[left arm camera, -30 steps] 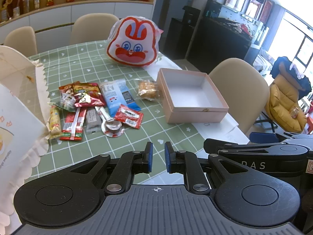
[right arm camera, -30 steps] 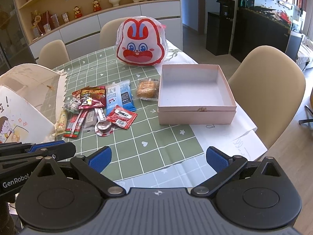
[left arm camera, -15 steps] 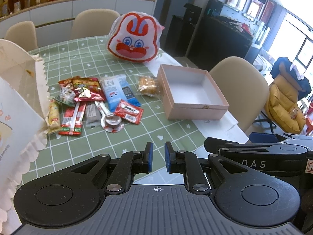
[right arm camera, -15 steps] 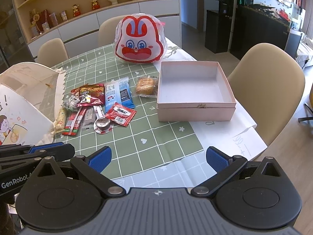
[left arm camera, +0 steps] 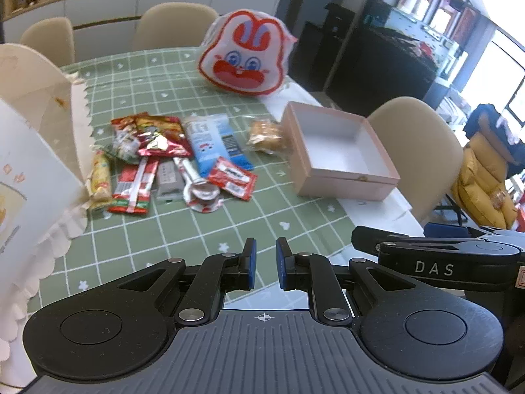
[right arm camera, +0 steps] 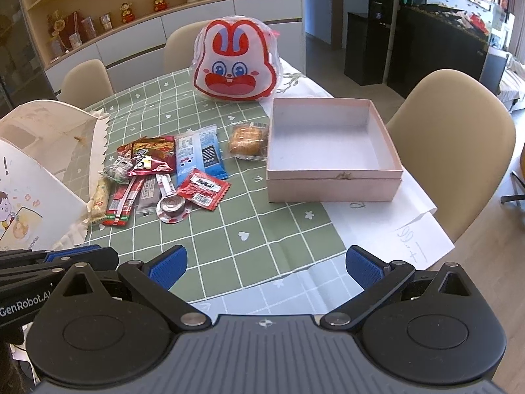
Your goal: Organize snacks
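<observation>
Left tool (left arm camera: 264, 264): hovering nearly closed, blue pads gripping nothing, over the green checked counter (left arm camera: 203, 229).
Right tool (right arm camera: 265, 264): hanging wide apart, empty.
Heap of foil and plastic snack packets (right arm camera: 164, 170): lying left of the box, near it.
Pink square cardboard box (right arm camera: 331, 184): sitting empty, right side.

bare tablecloth (right arm camera: 262, 229) before snacks (right arm camera: 164, 170)
</observation>
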`<state>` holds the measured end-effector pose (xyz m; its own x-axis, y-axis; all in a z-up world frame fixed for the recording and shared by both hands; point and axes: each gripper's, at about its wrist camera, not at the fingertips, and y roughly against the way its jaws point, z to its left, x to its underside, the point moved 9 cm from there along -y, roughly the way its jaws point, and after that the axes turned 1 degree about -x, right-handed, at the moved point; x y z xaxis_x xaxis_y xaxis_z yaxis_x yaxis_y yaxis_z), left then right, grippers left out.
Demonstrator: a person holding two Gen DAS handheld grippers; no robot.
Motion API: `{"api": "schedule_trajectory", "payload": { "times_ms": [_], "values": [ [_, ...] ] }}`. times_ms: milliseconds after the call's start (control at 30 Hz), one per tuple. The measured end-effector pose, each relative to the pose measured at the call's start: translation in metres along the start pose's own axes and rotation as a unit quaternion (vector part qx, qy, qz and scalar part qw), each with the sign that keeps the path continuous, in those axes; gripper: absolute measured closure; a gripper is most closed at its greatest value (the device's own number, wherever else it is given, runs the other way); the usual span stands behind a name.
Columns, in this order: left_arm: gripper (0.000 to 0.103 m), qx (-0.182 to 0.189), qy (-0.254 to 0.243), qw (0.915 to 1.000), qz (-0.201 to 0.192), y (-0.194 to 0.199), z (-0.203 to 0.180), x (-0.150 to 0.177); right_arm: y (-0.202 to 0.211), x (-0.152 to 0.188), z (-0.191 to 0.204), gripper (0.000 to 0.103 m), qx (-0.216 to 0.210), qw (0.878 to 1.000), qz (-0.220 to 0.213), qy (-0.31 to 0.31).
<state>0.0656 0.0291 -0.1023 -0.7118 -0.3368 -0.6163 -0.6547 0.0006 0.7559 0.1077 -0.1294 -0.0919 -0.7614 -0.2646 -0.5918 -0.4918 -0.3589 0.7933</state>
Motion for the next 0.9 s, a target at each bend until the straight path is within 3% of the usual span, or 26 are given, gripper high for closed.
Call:
{"api": "schedule_trajectory", "payload": {
  "times_ms": [200, 367, 600, 667, 767, 833, 900],
  "values": [
    [0.086, -0.011, 0.020, 0.9997, 0.007, -0.008, 0.019, 0.002, -0.013, -0.003, 0.016, 0.000, -0.010, 1.000, 0.001, 0.022],
    [0.086, -0.019, 0.031, 0.9993, 0.009, -0.023, 0.035, 0.009, -0.028, -0.008, 0.039, 0.000, -0.024, 0.995, -0.046, 0.088],
    [0.085, -0.002, 0.086, 0.9963, -0.001, -0.057, 0.086, 0.013, -0.067, 0.006, 0.062, 0.000, -0.047, 0.991, -0.012, 0.126],
    [0.085, -0.024, 0.113, 0.9933, -0.010, -0.065, 0.116, 0.007, -0.074, 0.008, 0.065, 0.000, -0.050, 0.991, -0.005, 0.125],
    [0.085, -0.113, 0.112, 0.9849, -0.070, -0.065, 0.160, -0.012, -0.083, 0.012, 0.069, 0.000, -0.047, 0.989, 0.004, 0.139],
    [0.085, -0.159, 0.099, 0.9783, -0.089, -0.071, 0.181, -0.026, -0.090, 0.015, 0.070, 0.000, -0.047, 0.988, 0.016, 0.146],
    [0.085, -0.166, 0.100, 0.9777, -0.081, -0.083, 0.193, -0.036, -0.095, 0.018, 0.066, 0.000, -0.047, 0.988, 0.032, 0.145]
  ]
}}
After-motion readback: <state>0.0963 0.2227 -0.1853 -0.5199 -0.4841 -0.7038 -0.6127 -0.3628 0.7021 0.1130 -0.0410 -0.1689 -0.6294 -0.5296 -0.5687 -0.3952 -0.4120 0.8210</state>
